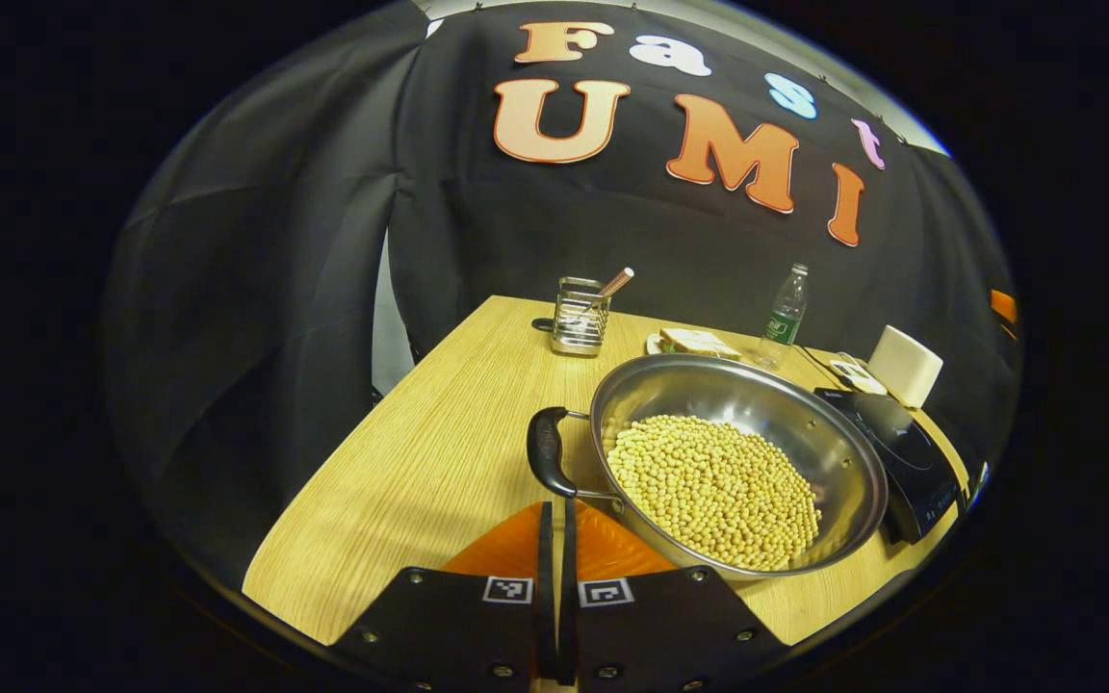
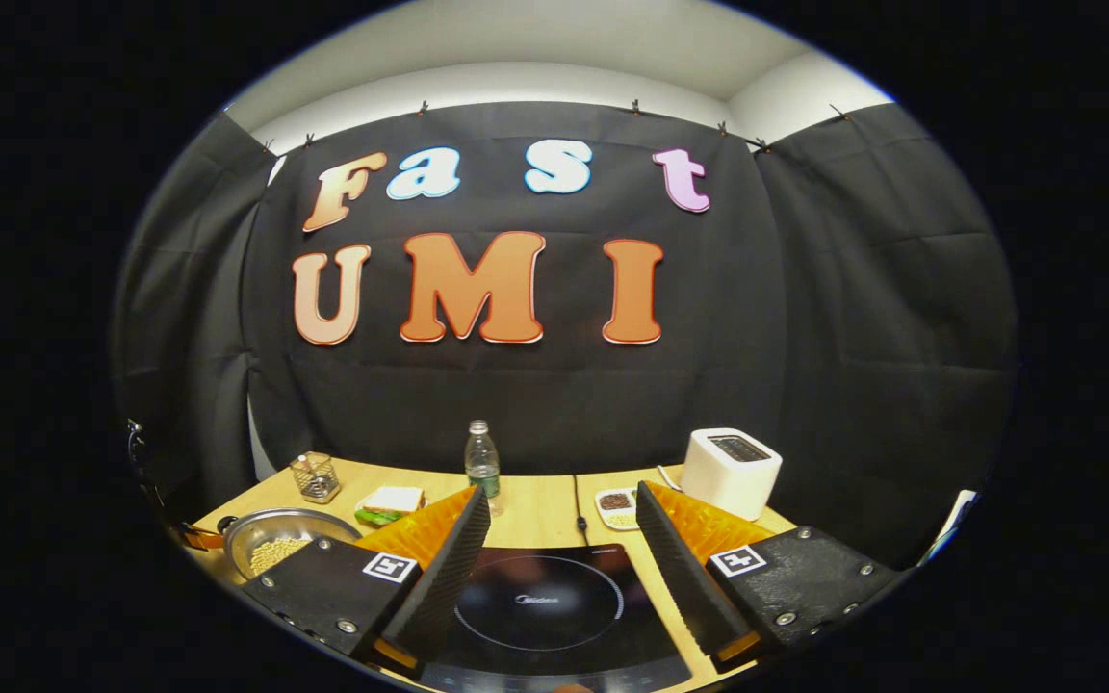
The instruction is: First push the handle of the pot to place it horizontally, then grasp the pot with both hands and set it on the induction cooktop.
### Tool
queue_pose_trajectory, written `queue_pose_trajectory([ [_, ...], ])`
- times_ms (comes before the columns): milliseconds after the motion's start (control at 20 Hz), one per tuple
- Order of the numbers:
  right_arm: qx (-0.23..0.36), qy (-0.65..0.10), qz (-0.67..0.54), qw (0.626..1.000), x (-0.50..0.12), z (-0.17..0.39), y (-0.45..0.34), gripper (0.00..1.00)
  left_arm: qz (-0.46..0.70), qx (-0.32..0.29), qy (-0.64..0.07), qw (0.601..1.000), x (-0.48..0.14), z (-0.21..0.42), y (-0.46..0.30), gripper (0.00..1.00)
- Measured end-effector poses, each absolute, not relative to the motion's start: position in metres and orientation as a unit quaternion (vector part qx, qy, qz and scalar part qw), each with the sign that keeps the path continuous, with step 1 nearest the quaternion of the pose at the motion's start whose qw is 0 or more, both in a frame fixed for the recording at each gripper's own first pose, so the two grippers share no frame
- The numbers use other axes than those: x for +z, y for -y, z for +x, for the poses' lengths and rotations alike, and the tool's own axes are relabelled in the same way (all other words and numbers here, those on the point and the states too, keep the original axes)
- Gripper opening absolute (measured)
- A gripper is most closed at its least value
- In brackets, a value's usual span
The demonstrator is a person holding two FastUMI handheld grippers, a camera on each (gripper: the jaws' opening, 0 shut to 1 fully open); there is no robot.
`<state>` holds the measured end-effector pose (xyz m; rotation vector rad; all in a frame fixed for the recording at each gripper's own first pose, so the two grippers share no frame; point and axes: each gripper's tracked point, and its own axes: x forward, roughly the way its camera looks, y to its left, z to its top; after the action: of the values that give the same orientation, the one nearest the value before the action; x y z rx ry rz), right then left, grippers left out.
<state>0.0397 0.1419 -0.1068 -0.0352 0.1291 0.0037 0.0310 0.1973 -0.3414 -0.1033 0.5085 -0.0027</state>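
Left gripper view first: at the far left of the wooden table (image 1: 439, 433) stands a wire utensil holder (image 1: 580, 317) with a brown-tipped handle sticking out. Right of it lies a sandwich on a plate (image 1: 697, 342), then a plastic water bottle (image 1: 786, 314), and at the far right a white toaster (image 1: 905, 365).

Nearer sits the steel pot (image 1: 737, 460), wide and shallow, holding a heap of soybeans (image 1: 716, 486). Its black side handle (image 1: 549, 450) juts from the pot's left rim, its long axis running near to far. The left gripper (image 1: 555, 539) has its fingers pressed together with nothing between them, and its tips lie just near of that handle, almost touching the near end. The black induction cooktop (image 1: 906, 462) lies immediately right of the pot, against its right rim.

Right gripper view: the pot (image 2: 275, 544) shows at the near left, the cooktop (image 2: 540, 606) straight ahead and below the right gripper (image 2: 559, 558), whose fingers are spread wide and hold nothing. A small dish (image 2: 617, 507) of grains sits far behind, left of the toaster (image 2: 731, 470).

Judging from this, the handle push falls to the left gripper, which is much the nearer; the pot lies just ahead and to its right. The right gripper is well apart from the pot, which is off to its left.
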Motion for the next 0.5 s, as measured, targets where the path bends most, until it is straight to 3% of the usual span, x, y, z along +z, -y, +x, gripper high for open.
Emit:
queue_pose_trajectory([
  [150, 0.024, -0.085, -0.002, 0.996, -0.131, 0.043, -0.176, 0.95, -0.028, -0.006, -0.205, 0.978, -0.309, 0.036, -0.196, 0.02],
  [300, 0.052, -0.123, 0.010, 0.991, -0.165, 0.047, -0.222, 0.95, -0.013, -0.021, -0.191, 0.981, -0.304, 0.048, -0.183, 0.11],
  [500, 0.067, -0.161, 0.001, 0.985, -0.214, 0.051, -0.267, 0.95, -0.007, -0.022, -0.193, 0.981, -0.307, 0.068, -0.180, 0.88],
])
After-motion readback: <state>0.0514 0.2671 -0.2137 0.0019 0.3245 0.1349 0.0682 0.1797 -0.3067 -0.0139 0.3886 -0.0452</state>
